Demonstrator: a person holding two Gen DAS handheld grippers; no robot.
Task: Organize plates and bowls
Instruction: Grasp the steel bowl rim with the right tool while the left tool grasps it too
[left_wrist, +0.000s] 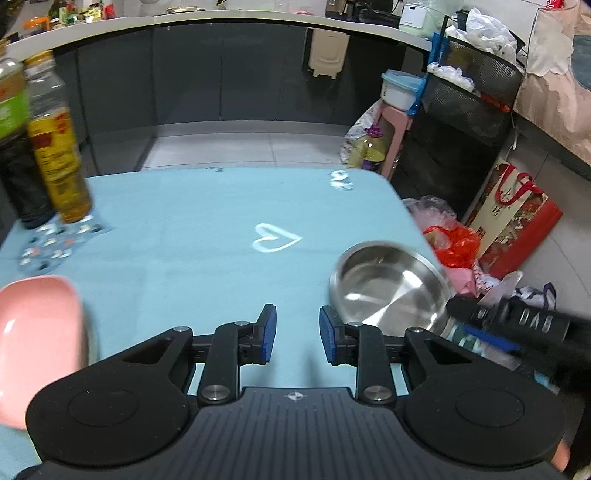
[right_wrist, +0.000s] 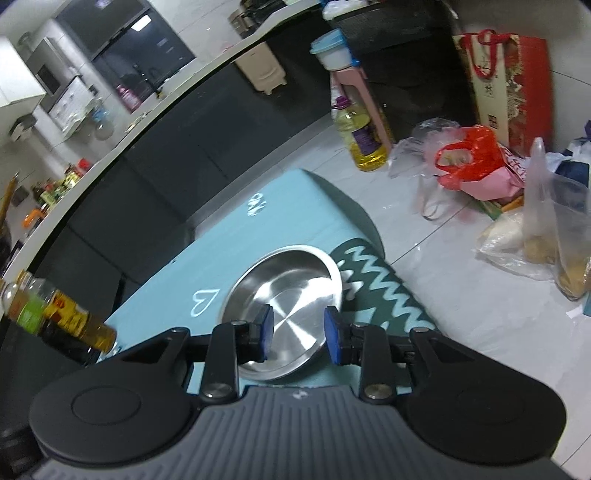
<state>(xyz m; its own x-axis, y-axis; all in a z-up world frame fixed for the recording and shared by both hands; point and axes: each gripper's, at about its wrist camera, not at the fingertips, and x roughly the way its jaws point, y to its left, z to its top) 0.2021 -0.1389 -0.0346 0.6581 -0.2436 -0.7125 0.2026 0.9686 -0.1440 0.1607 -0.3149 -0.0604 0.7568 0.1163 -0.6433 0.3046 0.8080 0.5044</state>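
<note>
Here, the left gripper (left_wrist: 297, 334) hovers low over the light blue tablecloth (left_wrist: 207, 273), its 2 blue-padded fingers spread apart with nothing between them. A pink dish (left_wrist: 35, 339) sits at its left, blurred and cut off by the frame edge. On the other side, the right gripper (right_wrist: 299, 334) hangs over the near rim of a stainless steel bowl (right_wrist: 284, 295), fingers apart, the left pad over the bowl's inside and the right pad near its rim; whether either touches the metal cannot be told. The bowl rests close to the table's right edge. Farther back, a white heart print (left_wrist: 275, 238) marks the cloth, and 2 bottles (left_wrist: 48, 147) stand at the far left corner.
</note>
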